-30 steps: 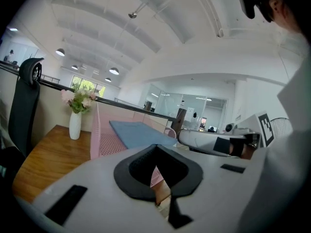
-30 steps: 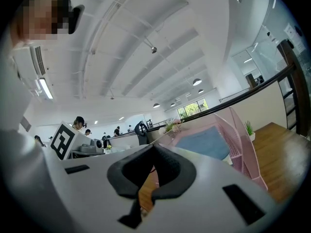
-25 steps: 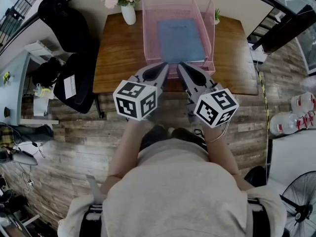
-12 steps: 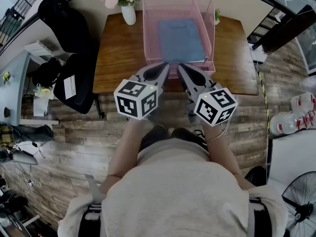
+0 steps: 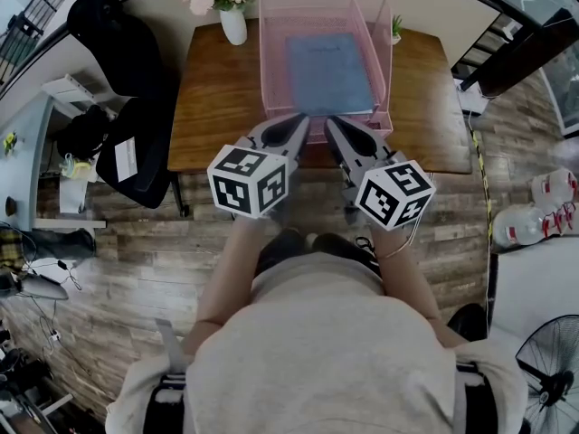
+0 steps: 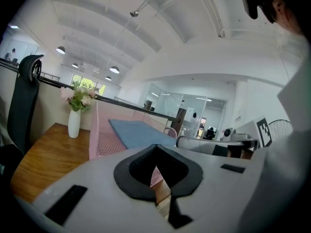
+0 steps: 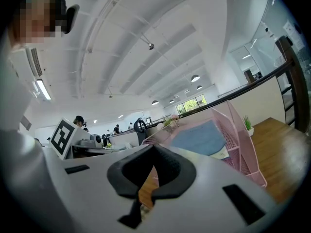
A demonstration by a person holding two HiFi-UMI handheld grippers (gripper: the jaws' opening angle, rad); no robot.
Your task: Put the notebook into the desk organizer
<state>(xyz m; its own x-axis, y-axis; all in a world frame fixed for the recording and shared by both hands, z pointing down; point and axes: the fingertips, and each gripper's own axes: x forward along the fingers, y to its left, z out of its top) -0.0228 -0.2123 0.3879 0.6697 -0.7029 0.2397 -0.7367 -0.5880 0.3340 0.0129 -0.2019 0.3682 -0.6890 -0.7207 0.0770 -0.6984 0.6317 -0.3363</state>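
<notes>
You stand over plank flooring [image 5: 109, 269], facing a wooden desk [image 5: 217, 107] set against the wall. A black office chair [image 5: 136, 152] sits off the desk's left end with dark clothing draped over it.

On the desk, towards the back and right of centre, is the pink mesh desk organizer [image 5: 271, 70]. The notebook [image 5: 330, 72] – blue-covered – lies flat inside its top tray, cover up, filling most of the tray's floor. Both gripper views show the same thing: blue cover inside pink mesh walls.

Your two tools are held side by side in front of you, their marker cubes close to your body and their noses converging on the organizer's near edge. The left gripper [image 5: 303, 120] is clenched with its pads together and nothing caught between them. The right gripper [image 5: 330, 123] is also clenched and empty. The two tips sit just beside each other, over the organizer's front rim. Whether either touches the mesh cannot be told from here – neither reaches the notebook.

A white vase [image 5: 233, 25] of pink flowers stands at the back of the desk, just left of the organizer. A small potted plant [image 5: 397, 30] stands just right of it.
</notes>
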